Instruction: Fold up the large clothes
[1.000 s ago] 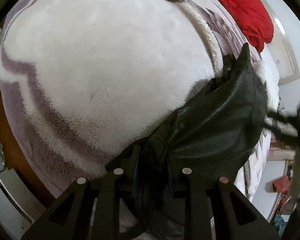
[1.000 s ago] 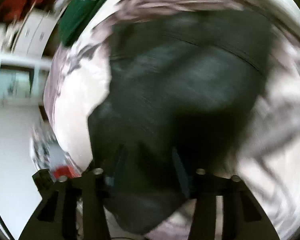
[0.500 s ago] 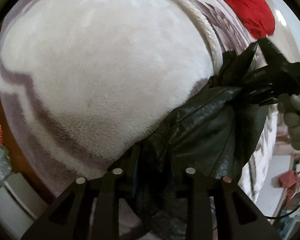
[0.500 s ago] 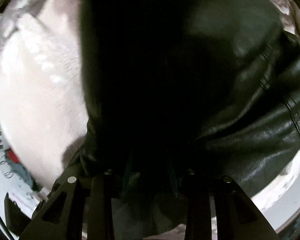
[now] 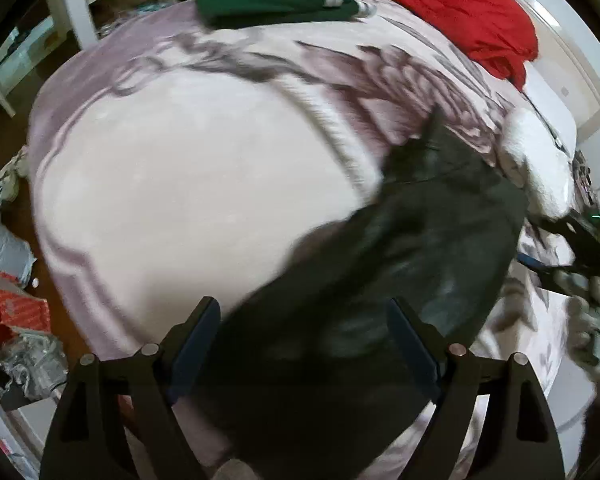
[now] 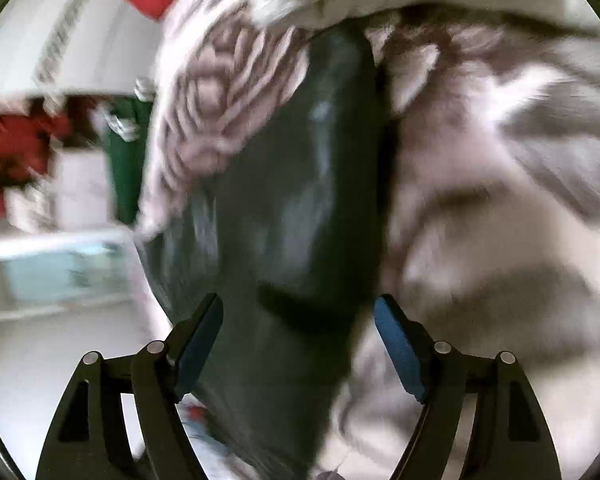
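We are working on a bed covered by a fluffy pale blanket (image 5: 188, 184), which is giving us a wide soft surface to lay a big garment flat. Far left in the left wrist view, clutter (image 5: 16, 312) is sitting on the floor beside the bed, out of the way. Going right, a folded green garment with white stripes (image 5: 276, 4) is lying at the far edge of the blanket, likely parked there as a finished piece, and a red garment (image 5: 452, 12) is lying bunched next to it, well apart from our work area. Nearer us, the left gripper (image 5: 304, 344) is hovering with its jaws spread wide and nothing pinched, fingers either side of the black leather jacket (image 5: 412, 248), which is lying on the right half of the blanket in a rough oblong, so we judge a fold is laid and we are free to regrip. At the right edge the right gripper (image 5: 584, 248) is showing, blurred, with our gloved hand (image 5: 592, 320) behind it, off the jacket's side. In the right wrist view the right gripper (image 6: 300, 344) is likewise standing apart, blue pads bare, nothing clamped, and the black leather jacket (image 6: 300, 184) is running away from it along the blanket (image 6: 500, 220), with a raised fleecy fold at its far end. Motion blur is hiding the finer creases. Leather is stiff and slippery, so it may be springing open unless pressed.
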`<state>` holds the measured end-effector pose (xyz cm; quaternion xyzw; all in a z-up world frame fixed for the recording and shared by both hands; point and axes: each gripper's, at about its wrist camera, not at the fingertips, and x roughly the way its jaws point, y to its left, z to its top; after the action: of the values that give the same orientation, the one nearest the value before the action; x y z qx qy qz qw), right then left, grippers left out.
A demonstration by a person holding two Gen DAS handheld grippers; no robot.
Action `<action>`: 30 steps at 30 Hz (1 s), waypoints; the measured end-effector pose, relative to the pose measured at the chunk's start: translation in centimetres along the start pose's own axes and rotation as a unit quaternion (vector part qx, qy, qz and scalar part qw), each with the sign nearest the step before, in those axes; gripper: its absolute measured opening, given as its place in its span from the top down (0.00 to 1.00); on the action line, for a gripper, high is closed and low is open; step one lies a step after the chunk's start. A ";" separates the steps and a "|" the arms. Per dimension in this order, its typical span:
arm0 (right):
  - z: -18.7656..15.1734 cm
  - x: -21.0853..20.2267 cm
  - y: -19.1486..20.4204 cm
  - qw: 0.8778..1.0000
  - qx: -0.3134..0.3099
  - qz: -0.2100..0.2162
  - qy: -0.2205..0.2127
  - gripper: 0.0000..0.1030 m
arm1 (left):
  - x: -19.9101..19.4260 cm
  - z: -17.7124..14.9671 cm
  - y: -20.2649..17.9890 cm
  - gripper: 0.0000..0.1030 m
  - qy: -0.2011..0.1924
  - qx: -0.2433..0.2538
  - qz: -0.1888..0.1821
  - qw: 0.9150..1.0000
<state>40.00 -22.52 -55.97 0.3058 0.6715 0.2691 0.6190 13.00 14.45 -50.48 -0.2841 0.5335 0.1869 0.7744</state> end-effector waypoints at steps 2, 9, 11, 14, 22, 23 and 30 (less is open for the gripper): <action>2.8 2.7 -1.5 0.997 0.015 0.064 0.027 0.22 | 1.8 1.1 -2.7 0.18 0.002 0.000 -0.008 1.000; 3.3 8.1 0.4 0.993 0.004 0.110 0.030 0.72 | 7.0 2.7 -9.4 0.18 0.013 0.028 0.056 0.998; 1.9 7.7 0.0 0.991 0.029 0.130 0.014 0.78 | 8.0 2.7 -10.0 0.18 0.021 0.026 0.063 0.997; -1.6 4.0 -1.5 0.989 0.063 0.133 -0.017 0.79 | 8.8 2.4 -10.5 0.18 0.032 0.024 0.068 0.997; -7.5 -4.3 -8.9 0.989 0.093 0.107 -0.038 0.73 | 11.2 0.7 -12.8 0.09 0.054 0.065 0.078 0.993; -7.2 -4.8 -10.0 0.989 0.089 0.114 -0.029 0.61 | 11.5 0.8 -12.8 0.07 0.054 0.065 0.079 0.993; -3.1 1.8 -7.0 0.985 0.008 0.168 0.038 0.28 | 12.4 1.4 -11.5 0.02 0.066 0.052 0.054 0.995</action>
<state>36.24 -25.78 -62.04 0.4089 0.6355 0.3756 0.5366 25.33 6.37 -58.91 -0.2258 0.6071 0.1811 0.7401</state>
